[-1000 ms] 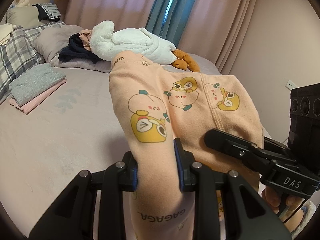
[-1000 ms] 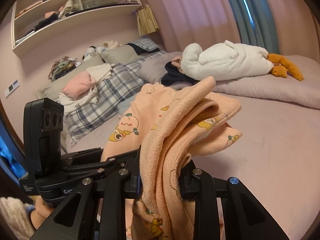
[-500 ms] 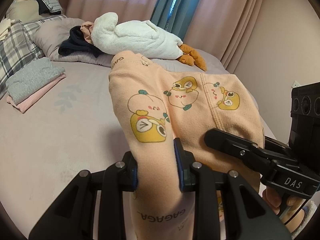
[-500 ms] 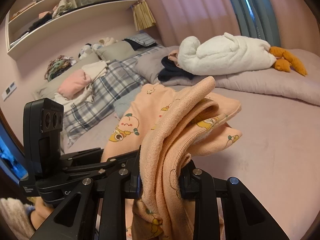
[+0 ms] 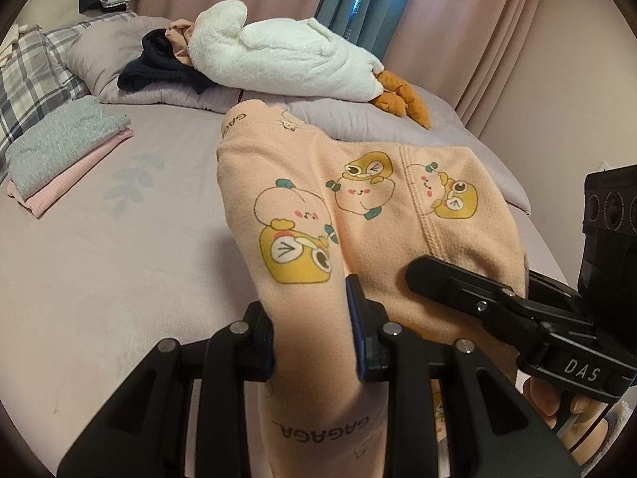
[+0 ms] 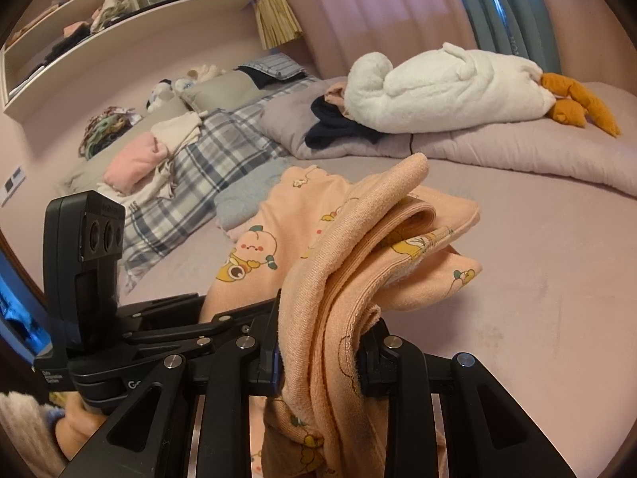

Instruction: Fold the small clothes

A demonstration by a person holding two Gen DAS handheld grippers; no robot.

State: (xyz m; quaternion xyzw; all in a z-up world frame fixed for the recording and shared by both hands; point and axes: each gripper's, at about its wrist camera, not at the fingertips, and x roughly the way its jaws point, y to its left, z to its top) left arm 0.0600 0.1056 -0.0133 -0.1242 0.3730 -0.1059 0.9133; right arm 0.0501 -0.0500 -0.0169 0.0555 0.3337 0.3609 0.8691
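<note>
Peach baby pants (image 5: 358, 215) with yellow cartoon chicks, held up above the bed (image 5: 99, 271) by both tools. Left gripper (image 5: 312, 338) with jaws closed on a fold of the pants, cloth bulging up between the blue pads (image 5: 352, 318) and hanging down below them. Right gripper (image 6: 320, 352) with jaws closed on a thick bunch of the same pants, several layers squeezed together and flopping forward past the jaws. Right gripper also showing in the left view, just right of the left jaws, touching the cloth. Word "GAGAGA" printed on the band below the left jaws.

Far ahead of the left jaws, big white plush duck (image 5: 286, 59) with orange feet lying on a grey pillow (image 5: 103, 55). Ahead and to the left, folded grey and pink clothes (image 5: 59, 151) in a small stack on the bed. Plaid blanket (image 6: 191, 183) ahead and left of the right jaws.
</note>
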